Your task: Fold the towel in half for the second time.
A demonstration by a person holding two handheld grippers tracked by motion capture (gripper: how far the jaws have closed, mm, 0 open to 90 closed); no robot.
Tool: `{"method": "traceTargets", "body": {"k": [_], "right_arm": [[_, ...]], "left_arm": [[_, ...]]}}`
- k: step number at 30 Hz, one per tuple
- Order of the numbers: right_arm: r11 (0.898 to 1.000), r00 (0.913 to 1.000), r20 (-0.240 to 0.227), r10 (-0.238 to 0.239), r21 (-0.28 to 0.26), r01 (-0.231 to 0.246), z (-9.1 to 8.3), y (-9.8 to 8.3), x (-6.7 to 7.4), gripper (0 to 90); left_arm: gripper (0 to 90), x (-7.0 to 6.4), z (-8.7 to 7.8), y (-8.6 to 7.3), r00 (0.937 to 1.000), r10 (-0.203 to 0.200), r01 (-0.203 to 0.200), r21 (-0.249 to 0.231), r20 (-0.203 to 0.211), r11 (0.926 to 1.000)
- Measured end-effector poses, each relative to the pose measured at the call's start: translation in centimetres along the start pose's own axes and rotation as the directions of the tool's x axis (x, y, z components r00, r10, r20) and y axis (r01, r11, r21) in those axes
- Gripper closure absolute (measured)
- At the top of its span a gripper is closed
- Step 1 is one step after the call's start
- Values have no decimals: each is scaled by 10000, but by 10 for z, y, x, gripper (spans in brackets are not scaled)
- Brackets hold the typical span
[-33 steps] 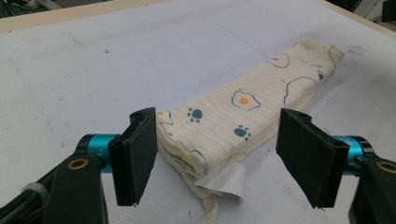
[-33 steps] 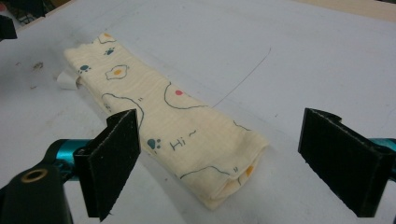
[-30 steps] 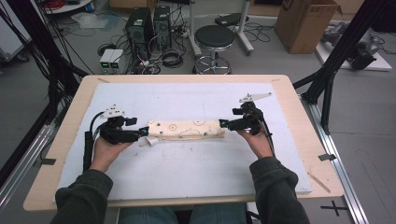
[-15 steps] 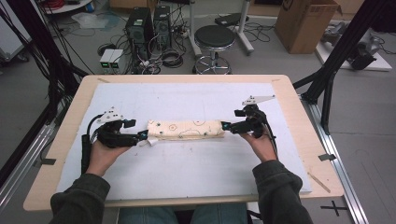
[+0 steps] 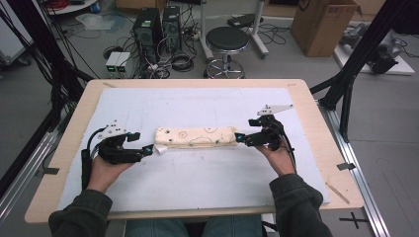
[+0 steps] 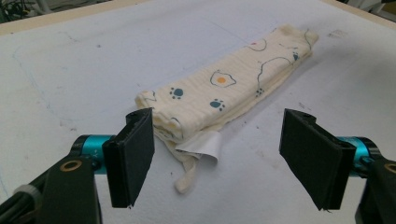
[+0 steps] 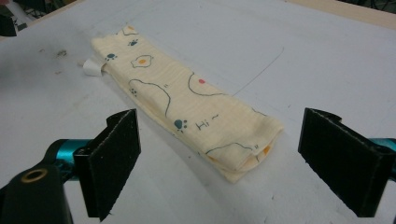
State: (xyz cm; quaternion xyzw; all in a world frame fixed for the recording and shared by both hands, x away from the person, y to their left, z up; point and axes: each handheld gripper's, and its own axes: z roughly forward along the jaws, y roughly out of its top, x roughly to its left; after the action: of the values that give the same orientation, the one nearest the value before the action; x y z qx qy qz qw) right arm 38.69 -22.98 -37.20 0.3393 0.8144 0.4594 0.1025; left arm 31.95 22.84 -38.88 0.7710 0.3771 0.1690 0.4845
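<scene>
So the left gripper (image 5: 148, 149) sits just off the left end of the folded cloth (image 5: 195, 137), jaws spread wide with nothing between them, and in the left gripper view the cloth's (image 6: 224, 93) end lies right in the gap ahead of the 2 black pads. There's a little white tag (image 6: 203, 145) and a loose strip poking out of that end, which is probably why the gripper is lined up low and square to it. The cloth itself is a long narrow bundle, cream with paw prints and fried eggs, lying flat across the middle of the white mat (image 5: 197, 182) on the table (image 5: 306, 94). Over on the other side the right gripper (image 5: 238, 138) mirrors the left one, also wide open and empty, close to the right end. In the right gripper view the stacked layers at that end of the cloth (image 7: 187, 109) face the jaws. My guess is both ends are set up for a grab at once.
</scene>
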Motion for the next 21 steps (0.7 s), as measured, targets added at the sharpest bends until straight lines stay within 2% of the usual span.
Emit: {"method": "traceTargets", "body": {"k": [4,8,13,19,21], "right_arm": [[9999,9999,52,-137,-49,137,-4,0,4,122],[9996,9997,73,-222,-144,223,-6,-1,6,121],[9996,9998,103,-172,-202,174,-9,-8,7,121],[9999,9998,125,-121,-7,121,-11,-17,8,121],[9997,9996,158,-233,-34,234,-12,-20,8,121]], "left_arm": [[266,-2,-3,-3,9999,99,-99,53,-38,9999],[261,-3,-7,-5,10000,32,-32,-31,-48,10000],[260,-6,-10,-9,9999,104,-104,-70,11,9999],[260,-8,-13,-12,9999,132,-132,-77,-51,9999],[258,-9,-14,-13,9999,149,-149,-106,-41,9998]]}}
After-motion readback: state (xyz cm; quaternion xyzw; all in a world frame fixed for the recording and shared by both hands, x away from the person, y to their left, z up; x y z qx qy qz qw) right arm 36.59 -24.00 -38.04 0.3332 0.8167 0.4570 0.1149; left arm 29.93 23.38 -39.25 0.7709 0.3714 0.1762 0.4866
